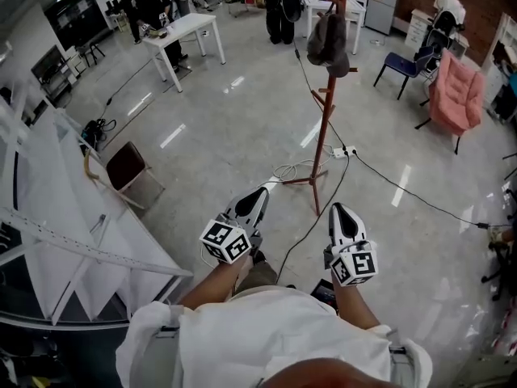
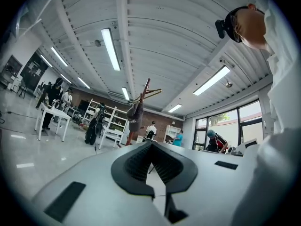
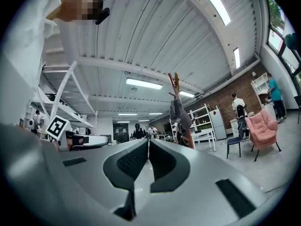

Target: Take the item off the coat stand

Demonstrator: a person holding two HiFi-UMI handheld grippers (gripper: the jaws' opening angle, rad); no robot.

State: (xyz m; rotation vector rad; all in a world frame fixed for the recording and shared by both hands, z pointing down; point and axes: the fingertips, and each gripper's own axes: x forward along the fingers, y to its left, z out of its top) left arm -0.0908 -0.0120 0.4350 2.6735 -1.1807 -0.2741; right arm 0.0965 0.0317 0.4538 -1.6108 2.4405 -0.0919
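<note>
**Item:** grey fabric item (image 1: 329, 43), likely a cap, hung high on the red-brown coat stand (image 1: 323, 136). The stand is on the glossy floor (image 1: 242, 120) ahead, well apart from both grippers.

**Orientation:** long axis near vertical. The bulk droops downward from its hanging point, close against the stand's upright.

**Left gripper** (image 1: 258, 194): jaws pressed together, nothing between them.

**Right gripper** (image 1: 338, 210): jaws likewise closed, empty.

**Position:** both are held low and close in, aimed roughly toward the stand.

**Step in hand:** the approach — judged barely begun.

**Next move calls for:** closing the gap, raising one gripper to the item's height and spreading its jaws. It then pinches the fabric and lifts it up and clear of the stand.
</note>
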